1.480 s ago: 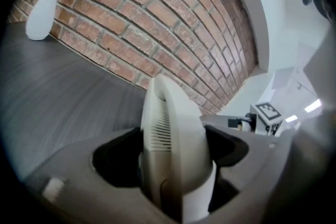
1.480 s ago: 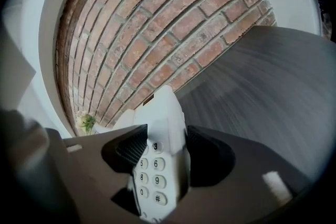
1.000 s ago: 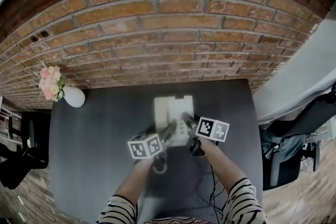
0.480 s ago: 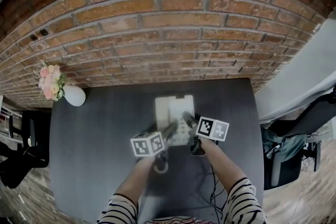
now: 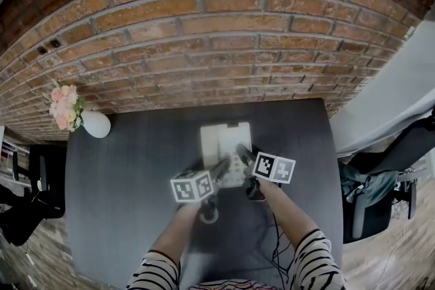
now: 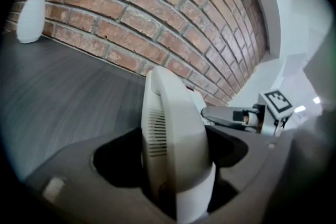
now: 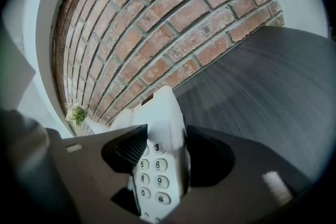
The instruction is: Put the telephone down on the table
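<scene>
The white telephone [image 5: 225, 138] is clamped from both sides, in the same spot as a second ago.
The left gripper [image 5: 221, 168], nudged slightly toward the phone, has its jaws spread wide and pressed on the smooth, rounded handset side with its slotted grille. The right gripper [image 5: 241, 153] is closed on the narrower keypad edge with its round buttons. The glossy plastic telephone is over the middle of the matt, dark, grained table [image 5: 129, 173], near the rough brick wall [image 5: 217, 44]. Whether it touches the table cannot be told.

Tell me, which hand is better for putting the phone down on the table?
Right, probably. The right gripper clamps the telephone across its keypad, the flat main part, so it can lower it level onto the table. The left gripper grips a rounded, slotted side.
</scene>
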Motion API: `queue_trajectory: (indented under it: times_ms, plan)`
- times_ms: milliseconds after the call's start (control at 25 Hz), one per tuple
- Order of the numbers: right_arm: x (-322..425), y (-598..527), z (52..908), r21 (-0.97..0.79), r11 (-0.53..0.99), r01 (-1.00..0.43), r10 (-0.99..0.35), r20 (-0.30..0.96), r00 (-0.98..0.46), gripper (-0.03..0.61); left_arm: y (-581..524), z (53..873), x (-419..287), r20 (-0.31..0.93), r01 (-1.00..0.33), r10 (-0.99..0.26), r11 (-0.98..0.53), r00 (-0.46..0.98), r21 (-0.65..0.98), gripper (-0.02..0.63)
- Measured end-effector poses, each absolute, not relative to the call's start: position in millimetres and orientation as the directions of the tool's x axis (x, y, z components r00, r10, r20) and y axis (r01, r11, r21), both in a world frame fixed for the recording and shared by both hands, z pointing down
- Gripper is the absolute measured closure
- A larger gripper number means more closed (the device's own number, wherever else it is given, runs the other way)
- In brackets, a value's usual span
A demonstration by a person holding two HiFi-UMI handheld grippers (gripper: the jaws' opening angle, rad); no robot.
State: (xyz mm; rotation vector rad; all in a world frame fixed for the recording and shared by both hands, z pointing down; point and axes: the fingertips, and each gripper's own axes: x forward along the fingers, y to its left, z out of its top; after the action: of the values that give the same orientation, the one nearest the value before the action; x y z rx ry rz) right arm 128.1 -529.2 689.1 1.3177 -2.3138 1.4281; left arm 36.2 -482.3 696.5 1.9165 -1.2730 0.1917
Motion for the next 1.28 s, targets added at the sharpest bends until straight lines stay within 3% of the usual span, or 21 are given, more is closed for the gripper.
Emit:
queue_trajectory:
  times_ms: [320, 400, 640, 840, 1280]
  plan:
    - [130, -530, 687, -0.634, 0.191, -0.749, -0.631, 0.505, -0.589, 0.341, -482, 697, 38, 0.512, -0.827, -0.709, -0.181, 0.485, 0.533, 0.235]
    - [126, -529, 687, -0.647, 0.203, -0.735, -0.62, 0.496, -0.608, 0.223, -482, 696, 37, 0.505, -0.83, -0.716, -0.19, 0.483, 0.524, 0.232]
    - [121, -519, 687, -0.633, 0.235, -0.738, -0.609, 0.495, -0.619, 0.225, -478, 692, 38, 0.498, -0.838, -0.717, -0.225, 0.488, 0.497, 0.218]
    - [123, -508, 682, -0.609, 0.256, -0.751, -0.618, 0.494, -0.611, 0.223, -469, 690, 31, 0.51, -0.848, -0.712, -0.233, 0.483, 0.477, 0.163]
    - [130, -457, 651, -0.568, 0.304, -0.765, -0.646, 0.467, -0.604, 0.267, -421, 662, 21, 0.487, -0.851, -0.724, -0.269, 0.488, 0.452, 0.169]
